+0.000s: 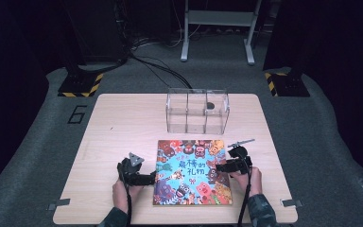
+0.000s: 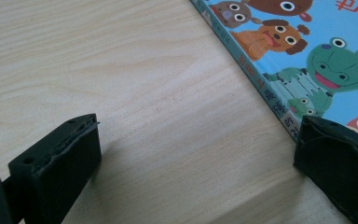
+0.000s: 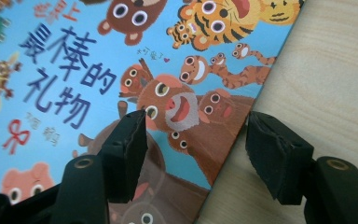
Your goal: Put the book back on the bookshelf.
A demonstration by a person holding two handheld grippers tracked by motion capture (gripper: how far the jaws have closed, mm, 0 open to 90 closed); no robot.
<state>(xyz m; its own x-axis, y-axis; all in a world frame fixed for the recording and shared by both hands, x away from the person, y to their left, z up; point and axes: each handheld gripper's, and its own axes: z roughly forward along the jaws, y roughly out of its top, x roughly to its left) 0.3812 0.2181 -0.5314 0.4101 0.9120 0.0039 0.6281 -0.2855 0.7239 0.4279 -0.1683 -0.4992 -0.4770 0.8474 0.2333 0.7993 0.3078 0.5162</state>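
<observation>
A colourful picture book [image 1: 194,172] with cartoon animals and a blue cover lies flat at the front middle of the wooden table [image 1: 118,127]. My left gripper [image 1: 150,179] rests at the book's left edge. In the left gripper view its jaws stand wide open [image 2: 198,135], one over bare wood, the other at the book's spine [image 2: 265,93]. My right gripper [image 1: 219,166] sits at the book's right edge. In the right gripper view it is open [image 3: 196,128], with one jaw over the cover [image 3: 74,60] and the other over the wood, so the jaws straddle the book's edge without pressing it.
A clear plastic box [image 1: 197,111] with three compartments stands at the back middle of the table; a small dark round thing [image 1: 210,105] lies in its right compartment. Black stands with yellow-black striped bases [image 1: 80,85] flank the table on the grey floor.
</observation>
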